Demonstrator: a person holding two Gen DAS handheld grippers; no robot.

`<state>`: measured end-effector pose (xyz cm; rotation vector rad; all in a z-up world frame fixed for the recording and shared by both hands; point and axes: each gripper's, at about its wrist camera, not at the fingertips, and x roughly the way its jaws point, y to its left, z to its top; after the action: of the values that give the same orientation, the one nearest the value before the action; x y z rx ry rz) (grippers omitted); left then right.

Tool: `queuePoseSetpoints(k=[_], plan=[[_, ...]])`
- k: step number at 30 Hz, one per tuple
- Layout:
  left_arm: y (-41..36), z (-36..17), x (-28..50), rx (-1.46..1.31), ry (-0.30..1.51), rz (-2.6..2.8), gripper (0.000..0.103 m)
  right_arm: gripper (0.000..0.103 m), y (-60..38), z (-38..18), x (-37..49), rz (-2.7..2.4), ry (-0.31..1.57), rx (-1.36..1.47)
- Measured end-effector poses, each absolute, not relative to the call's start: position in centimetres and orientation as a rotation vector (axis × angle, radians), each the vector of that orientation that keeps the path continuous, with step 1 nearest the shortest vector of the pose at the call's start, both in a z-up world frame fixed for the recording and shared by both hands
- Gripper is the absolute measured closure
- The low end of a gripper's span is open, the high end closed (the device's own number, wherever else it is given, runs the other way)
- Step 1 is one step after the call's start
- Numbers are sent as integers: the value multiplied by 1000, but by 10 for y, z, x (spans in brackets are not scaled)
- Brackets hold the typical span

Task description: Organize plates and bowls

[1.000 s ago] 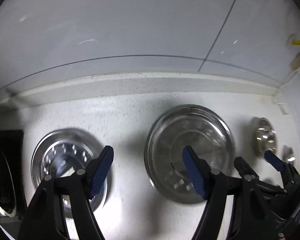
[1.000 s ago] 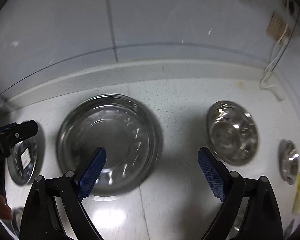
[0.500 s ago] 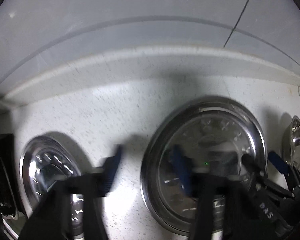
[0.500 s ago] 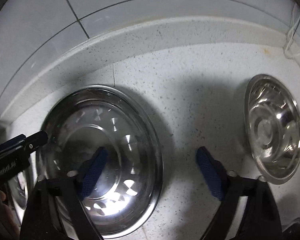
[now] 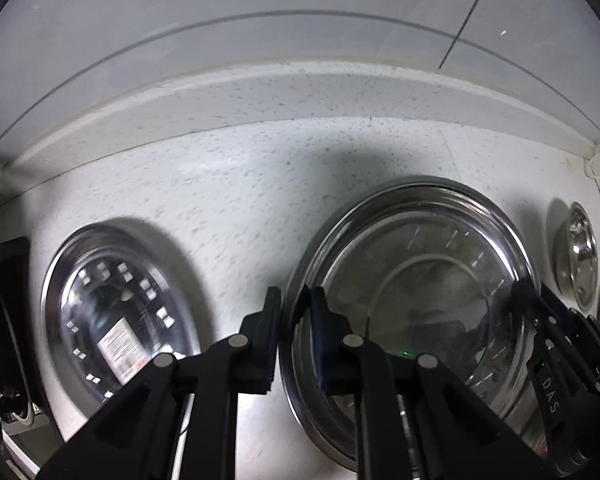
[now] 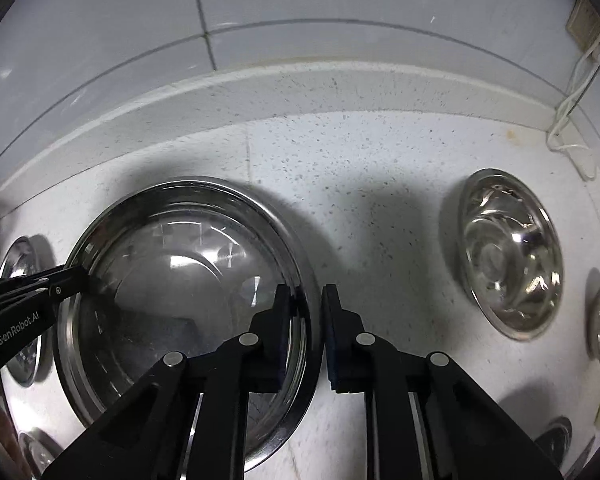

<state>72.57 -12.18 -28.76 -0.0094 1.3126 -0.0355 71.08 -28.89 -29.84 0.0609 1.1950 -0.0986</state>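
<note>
Both jaws have just been closing: left gripper [image 5: 294, 320] and right gripper [image 6: 306, 320] pinch, it seems, opposite rims of the large steel bowl [image 6: 180, 280]; lift level, together

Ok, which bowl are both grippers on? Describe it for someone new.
On the speckled white counter below the tiled wall, find the row of steel dishes. It is the big bowl in the middle, wider and deeper than its neighbours, with fingers clamped on both opposite rims.
</note>
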Motion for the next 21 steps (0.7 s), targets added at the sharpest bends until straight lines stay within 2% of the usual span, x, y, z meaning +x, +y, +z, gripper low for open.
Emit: queuePoseSetpoints(k=[11,14,21], plan=[[-39,-218,623,-5,1179,-13,90,90,-221,-228,630,-8,1093,76],[-7,-213,581,-19,1176,11,90,90,-194,-215,588,40,1084,75],[51,-230,500,-37,1213,73,90,90,-134,-226,513,158,1133,61]])
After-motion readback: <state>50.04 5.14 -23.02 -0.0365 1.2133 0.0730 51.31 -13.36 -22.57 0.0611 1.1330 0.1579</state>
